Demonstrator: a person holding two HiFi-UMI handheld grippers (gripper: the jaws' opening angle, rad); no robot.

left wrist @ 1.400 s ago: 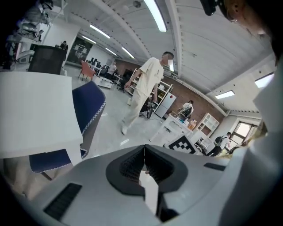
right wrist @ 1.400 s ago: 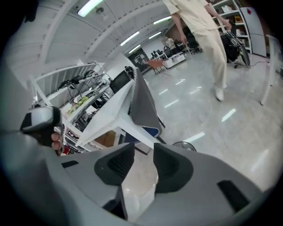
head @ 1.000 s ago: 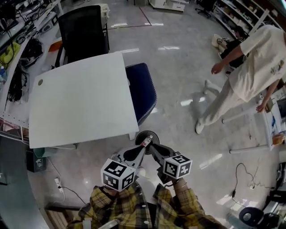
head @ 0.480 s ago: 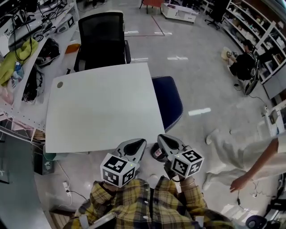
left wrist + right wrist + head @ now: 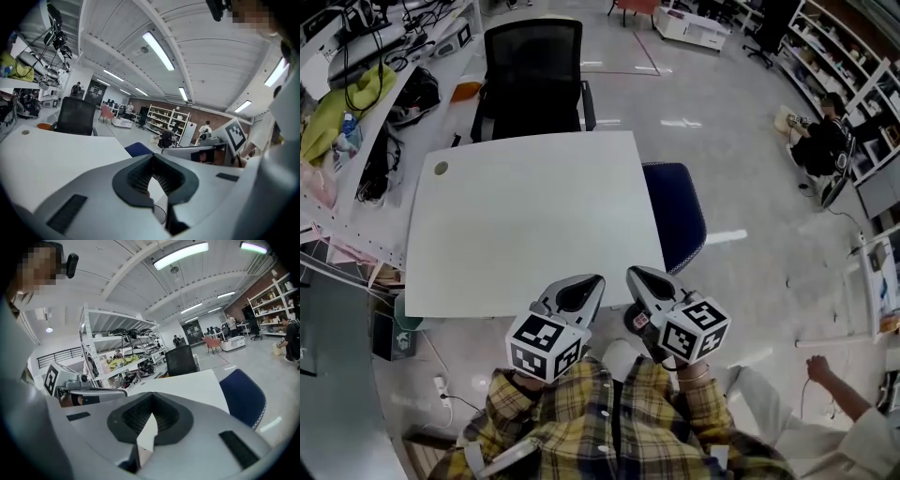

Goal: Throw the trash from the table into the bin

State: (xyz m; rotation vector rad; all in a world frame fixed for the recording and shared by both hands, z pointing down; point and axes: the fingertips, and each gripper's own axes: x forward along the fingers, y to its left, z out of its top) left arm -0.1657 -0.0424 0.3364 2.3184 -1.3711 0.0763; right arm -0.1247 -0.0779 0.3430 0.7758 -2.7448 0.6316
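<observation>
White bench (image 5: 525, 225) is bare. Red-labelled trash (image 5: 639, 322) sits in the dark bin (image 5: 627, 312) on the floor off its near corner. Left gripper (image 5: 592, 281) and right gripper (image 5: 636, 275): jaws pinched together, empty. Nothing to grab, so likely done.

Table (image 5: 525, 216) in the middle, office chair (image 5: 532, 70) behind it, second chair (image 5: 675, 211) at its right edge, bin (image 5: 630, 316) on the floor by its near right corner, shelves (image 5: 356, 112) along the left

White table (image 5: 525, 225), black chair (image 5: 532, 66), yellow plaid shirt (image 5: 581, 427).
</observation>
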